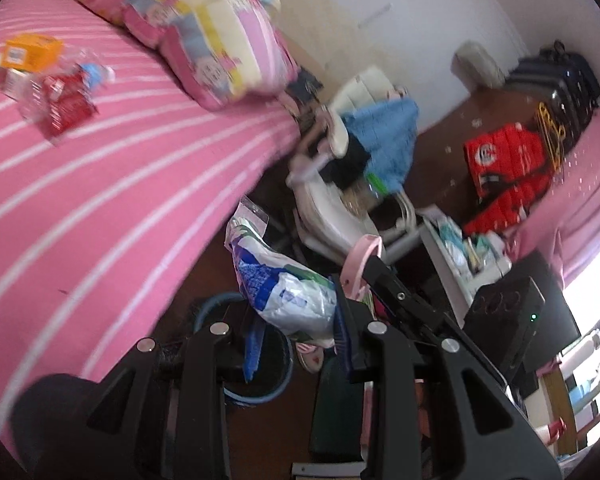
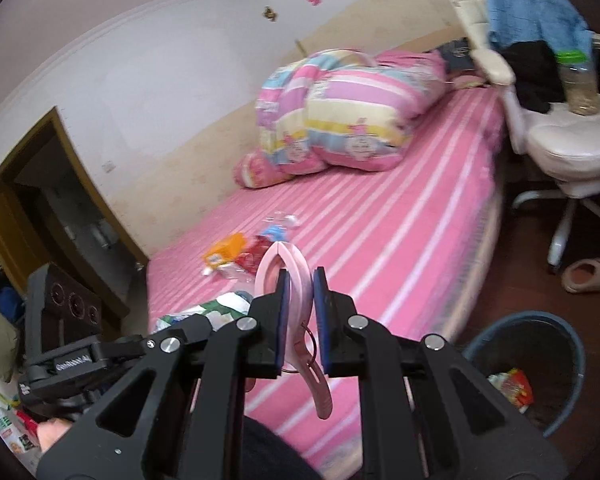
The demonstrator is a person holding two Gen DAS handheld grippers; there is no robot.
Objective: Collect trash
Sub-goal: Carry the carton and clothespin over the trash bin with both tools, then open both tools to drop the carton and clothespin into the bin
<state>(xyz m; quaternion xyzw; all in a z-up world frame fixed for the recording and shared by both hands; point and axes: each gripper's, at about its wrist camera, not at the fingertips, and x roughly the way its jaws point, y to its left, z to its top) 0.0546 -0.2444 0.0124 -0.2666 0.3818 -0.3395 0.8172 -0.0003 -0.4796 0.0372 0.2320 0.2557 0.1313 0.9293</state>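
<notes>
The left gripper (image 1: pixel 296 344) pinches a plastic bag (image 1: pixel 284 280); the right gripper (image 2: pixel 302 320) clamps a pink clip (image 2: pixel 296 296). The loosely held bag could slip before reaching the bin (image 2: pixel 572 344).

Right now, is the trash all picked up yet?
Not yet. Some wrappers already lie in the blue bin. The left gripper holds a crinkly plastic bag, and the right gripper holds a pink clip. An orange box and red wrappers wait on the bed.
</notes>
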